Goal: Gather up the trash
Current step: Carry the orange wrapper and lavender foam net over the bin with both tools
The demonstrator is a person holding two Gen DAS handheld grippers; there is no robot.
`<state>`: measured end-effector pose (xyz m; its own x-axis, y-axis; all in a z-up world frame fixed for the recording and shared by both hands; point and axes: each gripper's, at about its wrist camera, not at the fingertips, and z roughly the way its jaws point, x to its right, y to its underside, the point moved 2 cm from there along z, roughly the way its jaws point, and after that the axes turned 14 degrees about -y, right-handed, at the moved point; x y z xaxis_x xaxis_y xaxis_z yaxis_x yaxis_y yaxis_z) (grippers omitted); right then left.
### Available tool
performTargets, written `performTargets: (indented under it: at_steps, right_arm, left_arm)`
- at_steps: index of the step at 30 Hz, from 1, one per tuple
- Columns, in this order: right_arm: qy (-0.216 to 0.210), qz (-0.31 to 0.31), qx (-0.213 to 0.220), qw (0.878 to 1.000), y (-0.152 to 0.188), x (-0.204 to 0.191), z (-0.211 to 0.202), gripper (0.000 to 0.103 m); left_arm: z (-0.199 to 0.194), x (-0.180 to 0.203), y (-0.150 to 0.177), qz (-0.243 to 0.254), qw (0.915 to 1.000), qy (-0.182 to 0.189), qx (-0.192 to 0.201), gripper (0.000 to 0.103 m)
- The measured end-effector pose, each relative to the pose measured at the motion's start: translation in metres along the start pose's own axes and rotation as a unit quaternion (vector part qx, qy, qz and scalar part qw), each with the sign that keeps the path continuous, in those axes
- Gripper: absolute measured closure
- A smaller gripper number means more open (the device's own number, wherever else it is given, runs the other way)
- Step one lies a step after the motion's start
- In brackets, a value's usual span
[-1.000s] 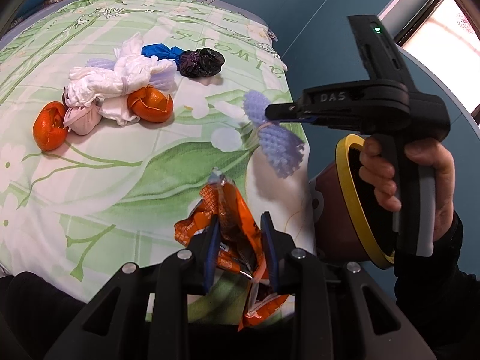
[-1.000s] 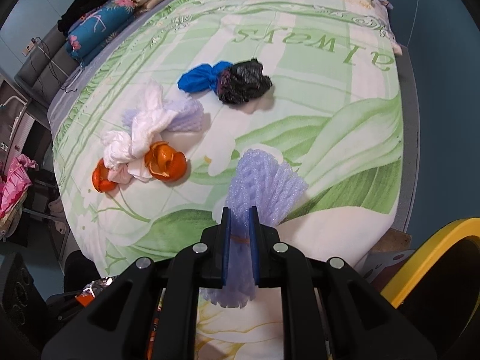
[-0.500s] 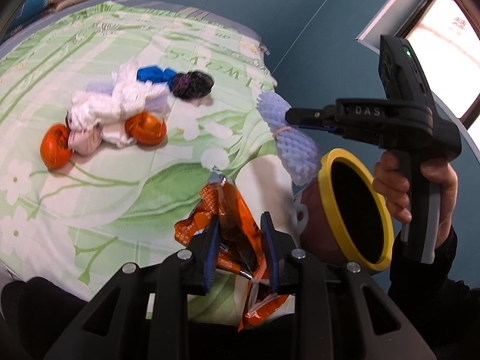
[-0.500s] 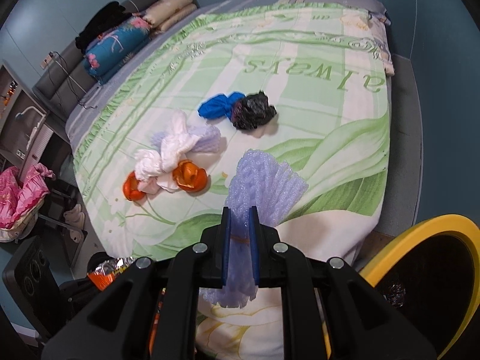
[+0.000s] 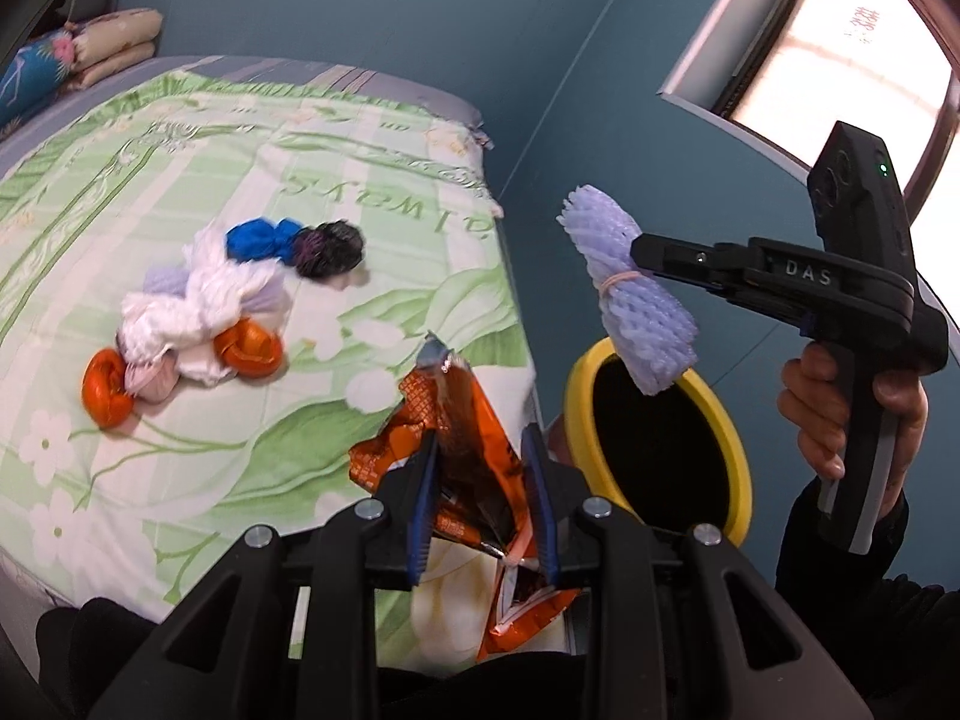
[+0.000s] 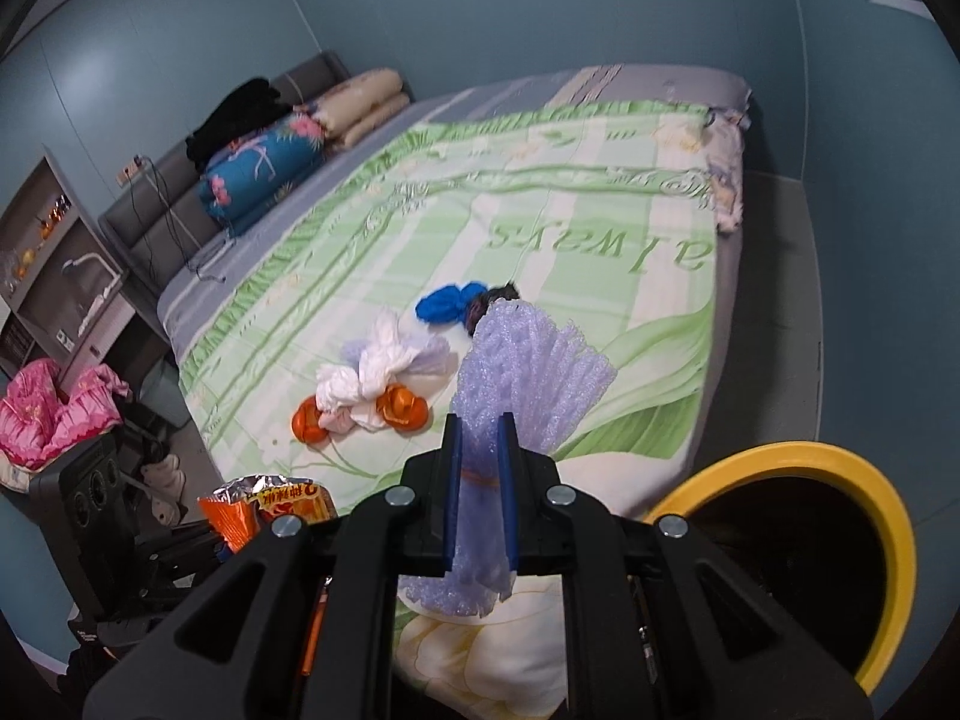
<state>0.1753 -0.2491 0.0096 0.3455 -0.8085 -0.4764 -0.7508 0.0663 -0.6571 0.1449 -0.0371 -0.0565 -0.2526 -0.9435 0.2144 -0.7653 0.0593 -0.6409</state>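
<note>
Right wrist: foam net [image 6: 528, 372] between claw [image 6: 480, 492] fingers.

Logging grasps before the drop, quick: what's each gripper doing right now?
Left gripper: shut on the orange snack wrapper.
Right gripper: shut on the purple foam net.

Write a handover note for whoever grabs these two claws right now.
Left claw: shut on the orange snack wrapper, at the bed's edge beside the bin.
Right claw: shut on the purple foam fruit net, held just above the yellow-rimmed trash bin.
Done: both pieces are picked up, neither is dropped yet.
Left: release the net, then the wrapper, into the bin. On the bedspread remain the white tissue wad, two orange peels, a blue bag and a black bag.
</note>
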Motion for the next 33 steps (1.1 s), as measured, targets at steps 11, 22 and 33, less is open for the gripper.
performTargets:
  at_steps: [11,22,33]
  right_arm:
    - [0.021,0.017,0.066,0.997,-0.001,0.02,-0.068,0.092]
    - [0.046,0.043,0.095,0.994,0.01,0.045,-0.103,0.092]
    - [0.069,0.076,0.114,0.988,0.022,0.072,-0.121,0.092]
  left_arm:
    - [-0.011,0.053,-0.019,0.053,0.9982,0.023,0.017,0.078]
    - [-0.007,0.108,-0.027,0.103,0.9932,0.053,0.017,0.078]
    - [0.012,0.143,-0.022,0.125,0.9892,0.076,-0.001,0.078]
